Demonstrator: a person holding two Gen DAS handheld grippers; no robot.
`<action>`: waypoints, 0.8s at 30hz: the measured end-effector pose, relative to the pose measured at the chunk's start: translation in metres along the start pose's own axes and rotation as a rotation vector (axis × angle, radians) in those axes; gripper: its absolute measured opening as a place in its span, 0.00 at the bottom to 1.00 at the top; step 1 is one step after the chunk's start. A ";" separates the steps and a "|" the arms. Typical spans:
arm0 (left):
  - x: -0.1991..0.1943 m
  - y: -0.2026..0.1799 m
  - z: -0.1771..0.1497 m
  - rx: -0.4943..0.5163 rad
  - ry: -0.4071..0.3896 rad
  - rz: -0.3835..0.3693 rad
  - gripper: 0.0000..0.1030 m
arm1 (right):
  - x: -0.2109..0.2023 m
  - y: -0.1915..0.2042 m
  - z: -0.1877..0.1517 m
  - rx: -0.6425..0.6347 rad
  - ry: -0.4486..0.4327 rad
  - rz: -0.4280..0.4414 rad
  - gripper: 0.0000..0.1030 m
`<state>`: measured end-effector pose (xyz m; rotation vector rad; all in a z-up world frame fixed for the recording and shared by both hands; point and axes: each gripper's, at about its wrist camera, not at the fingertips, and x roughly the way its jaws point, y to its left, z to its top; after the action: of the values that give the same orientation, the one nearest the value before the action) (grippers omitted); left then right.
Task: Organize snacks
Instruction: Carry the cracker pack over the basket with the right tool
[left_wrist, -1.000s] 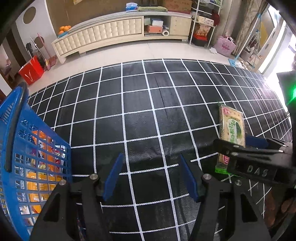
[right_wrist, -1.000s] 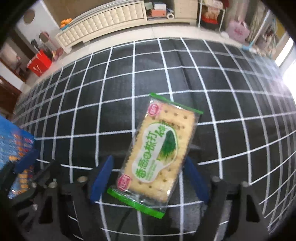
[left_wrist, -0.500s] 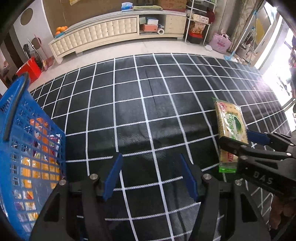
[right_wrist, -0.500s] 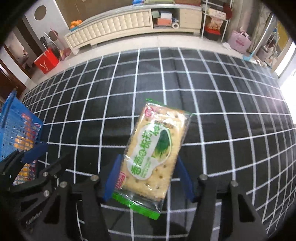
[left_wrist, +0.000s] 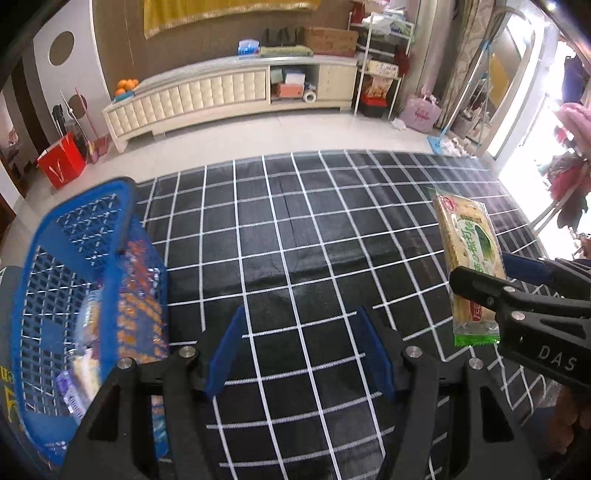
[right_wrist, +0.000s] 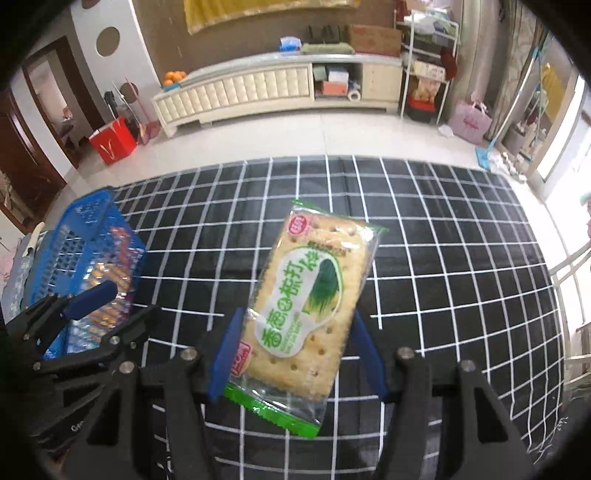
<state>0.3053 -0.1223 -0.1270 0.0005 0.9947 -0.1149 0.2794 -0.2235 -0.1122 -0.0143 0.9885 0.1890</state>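
Living room floor, black grid mat (left_wrist: 295, 236), cabinet far behind. Right gripper (right_wrist: 291, 354) clenched on cracker pack (right_wrist: 310, 295), pads on its long edges near the lower end, pack clear of the mat. Left gripper (left_wrist: 299, 350) gapes, nothing between its pads. Blue basket (left_wrist: 74, 280) sits left, snacks inside. Advice: carry the pack left over the rim, keep the squeeze firm, release low.

**Cracker pack lifted clear of the mat**

My right gripper (right_wrist: 291, 354) closed onto the cracker pack (right_wrist: 310, 302) and I raised it off the checked mat (right_wrist: 443, 295). My empty left gripper (left_wrist: 299, 350) rose too; the blue basket (left_wrist: 74, 266) beside the mat now shows its rim.
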 end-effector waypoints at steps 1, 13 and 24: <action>-0.010 0.001 -0.002 0.002 -0.014 0.001 0.59 | -0.006 0.003 0.001 -0.004 -0.011 0.002 0.62; -0.091 0.036 -0.026 -0.014 -0.114 0.001 0.59 | -0.057 0.060 -0.005 -0.069 -0.099 0.032 0.62; -0.138 0.101 -0.050 -0.041 -0.160 0.073 0.69 | -0.061 0.131 -0.006 -0.163 -0.114 0.107 0.62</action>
<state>0.1987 -0.0063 -0.0443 -0.0096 0.8358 -0.0271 0.2206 -0.1048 -0.0551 -0.0988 0.8587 0.3641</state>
